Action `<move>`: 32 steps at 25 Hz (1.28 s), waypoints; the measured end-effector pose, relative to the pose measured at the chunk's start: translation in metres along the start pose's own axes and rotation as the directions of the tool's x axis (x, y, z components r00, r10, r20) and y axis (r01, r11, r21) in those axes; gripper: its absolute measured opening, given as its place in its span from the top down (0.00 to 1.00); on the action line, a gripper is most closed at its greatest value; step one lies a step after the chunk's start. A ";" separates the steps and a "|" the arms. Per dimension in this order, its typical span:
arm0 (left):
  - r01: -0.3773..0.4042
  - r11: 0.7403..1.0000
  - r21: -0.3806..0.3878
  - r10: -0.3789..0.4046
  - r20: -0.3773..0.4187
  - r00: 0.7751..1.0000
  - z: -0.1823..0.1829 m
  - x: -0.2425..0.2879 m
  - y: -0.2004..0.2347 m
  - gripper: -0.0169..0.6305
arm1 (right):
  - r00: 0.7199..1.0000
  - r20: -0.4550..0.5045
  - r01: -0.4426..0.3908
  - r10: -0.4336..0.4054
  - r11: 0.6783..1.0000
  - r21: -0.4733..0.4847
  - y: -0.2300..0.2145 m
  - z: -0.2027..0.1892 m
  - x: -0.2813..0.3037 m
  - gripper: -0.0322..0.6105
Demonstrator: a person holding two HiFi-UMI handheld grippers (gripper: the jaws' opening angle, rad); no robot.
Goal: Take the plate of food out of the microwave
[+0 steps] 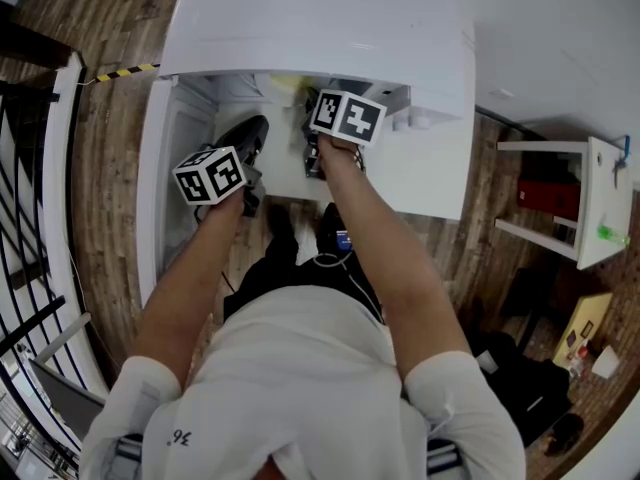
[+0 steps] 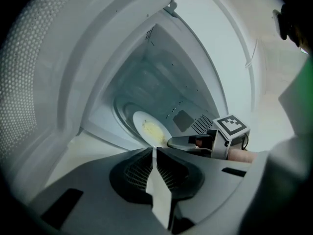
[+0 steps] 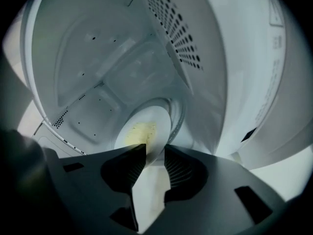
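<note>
Right gripper [image 3: 155, 151] and left gripper [image 2: 153, 151] face one plate [image 3: 144, 129] in one microwave [image 1: 320, 28].

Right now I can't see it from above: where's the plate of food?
In the right gripper view, the round white plate of yellow food lies inside the white microwave, its near rim by the right claw.

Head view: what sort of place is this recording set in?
Probably a kitchen corner of an indoor room, perhaps a home or studio: a white microwave stands open with a plate of food inside, the floor is wood plank, and a white shelf unit stands nearby.
</note>
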State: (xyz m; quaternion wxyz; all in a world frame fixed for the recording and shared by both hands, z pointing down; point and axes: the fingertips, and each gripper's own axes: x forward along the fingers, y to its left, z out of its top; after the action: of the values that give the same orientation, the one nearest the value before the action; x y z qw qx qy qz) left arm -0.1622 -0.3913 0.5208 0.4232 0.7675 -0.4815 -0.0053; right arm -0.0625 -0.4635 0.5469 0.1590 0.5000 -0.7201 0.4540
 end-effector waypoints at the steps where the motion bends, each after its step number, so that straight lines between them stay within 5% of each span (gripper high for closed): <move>1: 0.001 1.000 -0.001 -0.001 -0.005 1.000 0.001 0.001 0.001 0.96 | 1.000 0.002 -0.004 0.004 1.000 0.008 0.000 0.001 -0.002 0.77; 11: 0.016 1.000 -0.019 -0.017 -0.020 1.000 0.010 0.019 0.011 0.89 | 0.999 0.004 -0.051 0.051 0.996 0.074 -0.010 0.006 -0.019 0.83; 20: 0.138 0.988 -0.074 -0.140 -0.028 0.990 0.017 0.039 -0.004 0.83 | 0.995 -0.033 -0.090 0.096 0.985 0.146 -0.024 -0.009 -0.036 0.84; 32: 0.127 0.987 -0.102 -0.131 -0.035 0.991 0.012 0.044 0.005 0.84 | 0.990 -0.077 -0.103 0.120 0.974 0.202 -0.036 -0.024 -0.046 0.88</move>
State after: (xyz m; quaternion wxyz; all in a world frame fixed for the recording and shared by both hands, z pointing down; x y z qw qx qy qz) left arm -0.1472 -0.4330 0.5337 0.4696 0.7748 -0.4213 -0.0408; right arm -0.0162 -0.4209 0.5456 0.1148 0.4513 -0.6906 0.5533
